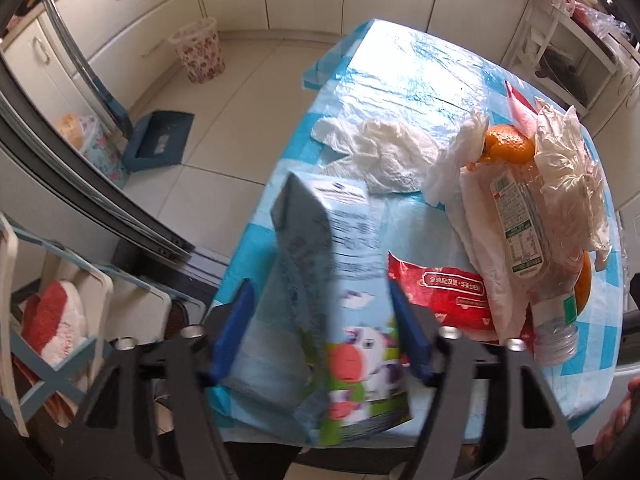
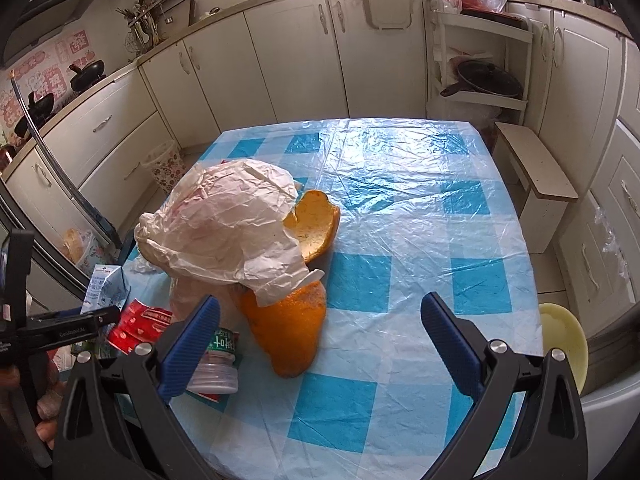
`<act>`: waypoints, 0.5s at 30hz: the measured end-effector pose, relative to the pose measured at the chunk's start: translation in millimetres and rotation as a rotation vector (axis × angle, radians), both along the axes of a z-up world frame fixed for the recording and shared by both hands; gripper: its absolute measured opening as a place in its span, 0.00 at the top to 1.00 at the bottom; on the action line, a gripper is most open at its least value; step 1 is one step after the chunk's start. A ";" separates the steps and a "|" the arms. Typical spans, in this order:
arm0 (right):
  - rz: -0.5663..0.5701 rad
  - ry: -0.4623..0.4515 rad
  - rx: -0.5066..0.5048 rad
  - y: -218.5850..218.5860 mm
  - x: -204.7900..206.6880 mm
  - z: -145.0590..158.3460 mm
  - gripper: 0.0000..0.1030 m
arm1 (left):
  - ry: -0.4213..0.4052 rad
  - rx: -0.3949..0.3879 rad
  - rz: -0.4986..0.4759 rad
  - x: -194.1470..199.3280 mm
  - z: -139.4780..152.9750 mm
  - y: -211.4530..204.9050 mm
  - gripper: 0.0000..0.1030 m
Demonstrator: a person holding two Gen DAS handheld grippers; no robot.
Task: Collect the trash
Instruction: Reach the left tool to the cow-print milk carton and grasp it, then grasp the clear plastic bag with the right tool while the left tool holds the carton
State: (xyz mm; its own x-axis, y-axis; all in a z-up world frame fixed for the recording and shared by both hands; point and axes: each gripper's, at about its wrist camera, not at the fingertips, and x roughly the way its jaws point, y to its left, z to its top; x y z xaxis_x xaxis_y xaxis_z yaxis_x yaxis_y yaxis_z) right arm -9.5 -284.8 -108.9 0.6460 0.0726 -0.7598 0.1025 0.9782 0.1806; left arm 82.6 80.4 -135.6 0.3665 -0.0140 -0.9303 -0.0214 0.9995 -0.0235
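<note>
A blue-and-white milk carton (image 1: 344, 320) with a cartoon cow stands tilted near the table's front edge, and my left gripper (image 1: 320, 286) is shut on it, one blue pad against each side. To its right lie a red wrapper (image 1: 444, 292), a clear plastic bottle (image 1: 520, 232), orange peel (image 1: 508, 144) and crumpled white tissue (image 1: 380, 148). My right gripper (image 2: 320, 300) hangs open over the checked tablecloth (image 2: 400, 200). Its left finger is near the bottle neck (image 2: 218, 364), with orange peel (image 2: 288, 328) and a crumpled bag (image 2: 228, 224) just ahead of it. The carton (image 2: 106, 284) shows at the left.
A floral waste bin (image 1: 200, 50) stands on the floor by the cabinets, with a blue dustpan (image 1: 160, 140) nearer the table. A small white stool (image 2: 536, 176) and a pale yellow bowl (image 2: 564, 340) are off the table's right side. Cabinets ring the room.
</note>
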 end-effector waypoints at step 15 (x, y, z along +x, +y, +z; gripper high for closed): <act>0.045 0.058 0.577 -21.9 42.9 -39.3 0.71 | -0.128 -0.146 -0.080 -15.0 25.1 -15.7 0.70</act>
